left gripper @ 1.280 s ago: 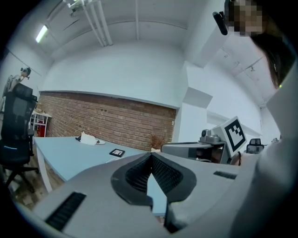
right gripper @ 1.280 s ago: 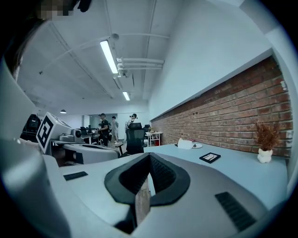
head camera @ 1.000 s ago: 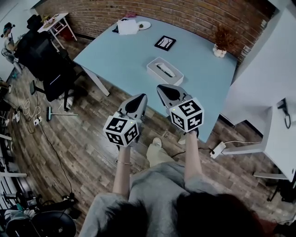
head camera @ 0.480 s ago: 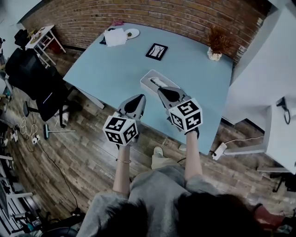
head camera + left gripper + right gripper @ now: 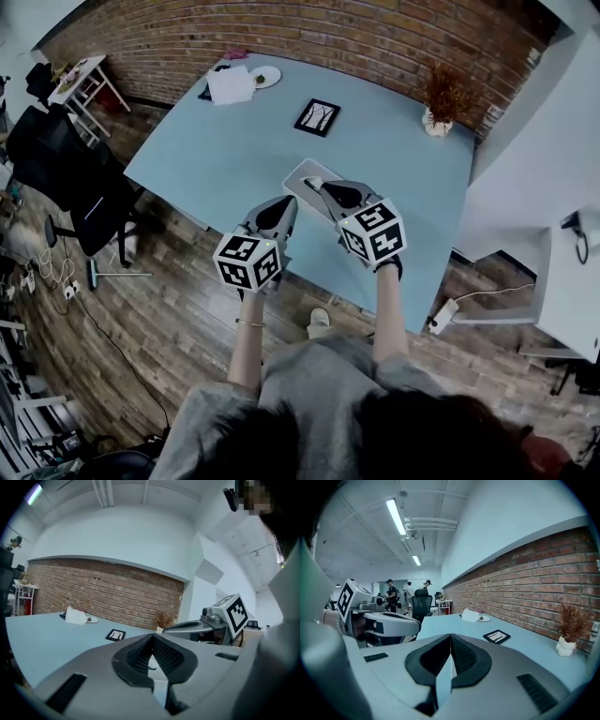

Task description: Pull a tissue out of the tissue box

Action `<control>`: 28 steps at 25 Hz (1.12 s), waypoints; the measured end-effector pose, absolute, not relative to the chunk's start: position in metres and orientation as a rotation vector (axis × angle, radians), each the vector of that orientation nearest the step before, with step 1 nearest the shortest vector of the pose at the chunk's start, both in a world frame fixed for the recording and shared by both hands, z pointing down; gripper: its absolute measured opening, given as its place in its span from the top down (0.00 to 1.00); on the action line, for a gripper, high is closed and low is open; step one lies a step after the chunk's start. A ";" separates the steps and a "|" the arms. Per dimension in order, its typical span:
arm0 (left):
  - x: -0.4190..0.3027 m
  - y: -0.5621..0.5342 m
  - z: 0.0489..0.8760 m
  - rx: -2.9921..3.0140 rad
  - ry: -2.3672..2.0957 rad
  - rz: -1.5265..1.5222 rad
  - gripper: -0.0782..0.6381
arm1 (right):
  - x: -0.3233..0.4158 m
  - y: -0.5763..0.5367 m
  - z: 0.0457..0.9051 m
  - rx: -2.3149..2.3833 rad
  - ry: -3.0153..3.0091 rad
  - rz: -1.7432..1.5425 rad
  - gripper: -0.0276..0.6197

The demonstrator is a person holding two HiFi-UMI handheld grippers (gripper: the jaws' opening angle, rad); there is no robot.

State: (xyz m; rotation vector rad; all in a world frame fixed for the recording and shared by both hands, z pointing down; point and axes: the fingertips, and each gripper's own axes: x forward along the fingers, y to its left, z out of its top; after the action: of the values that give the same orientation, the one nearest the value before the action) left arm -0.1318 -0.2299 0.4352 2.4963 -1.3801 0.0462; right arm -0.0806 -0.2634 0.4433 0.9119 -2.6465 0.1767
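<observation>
Tabletop [image 5: 234, 141]: pale blue, stretching far ahead of you.
Tissue box [image 5: 302, 176]: towards the near edge, partly hidden behind your right tongs.
Right tongs [image 5: 330, 190]: jaws pressed together, holding nothing.
Left tongs [image 5: 284, 204]: tips together, empty, just left.

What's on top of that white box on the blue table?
A slot with a bit of tissue shows on the tissue box. The right tongs cover its near end, so the rest is hidden.
</observation>
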 end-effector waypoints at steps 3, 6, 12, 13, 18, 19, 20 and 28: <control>-0.131 -0.239 0.440 2.488 -1.374 0.050 0.89 | -0.076 -0.278 0.450 0.939 -2.626 0.197 0.95; -0.133 -0.242 0.450 2.464 -1.360 0.057 0.89 | -0.075 -0.283 0.462 0.944 -2.591 0.217 0.95; -0.134 -0.262 0.462 2.444 -1.312 0.077 0.89 | -0.073 -0.301 0.474 0.963 -2.537 0.260 0.90; -0.134 -0.264 0.465 2.440 -1.302 0.084 0.89 | -0.073 -0.304 0.478 0.965 -2.528 0.273 0.89; -0.135 -0.275 0.483 2.412 -1.253 0.114 0.89 | -0.070 -0.318 0.497 1.011 -2.461 0.314 0.76; -0.135 -0.277 0.488 2.405 -1.246 0.124 0.89 | -0.071 -0.321 0.501 1.012 -2.452 0.326 0.75; -0.136 -0.278 0.492 2.397 -1.241 0.134 0.89 | -0.072 -0.322 0.506 1.006 -2.445 0.340 0.75; -0.138 -0.294 0.513 2.356 -1.217 0.172 0.89 | -0.079 -0.335 0.542 0.936 -2.373 0.403 0.73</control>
State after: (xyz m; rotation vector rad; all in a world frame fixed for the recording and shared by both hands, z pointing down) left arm -0.1378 -0.2941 0.5132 2.3558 -1.2169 0.1717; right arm -0.0787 -0.3352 0.5423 0.9362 -2.3733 0.4028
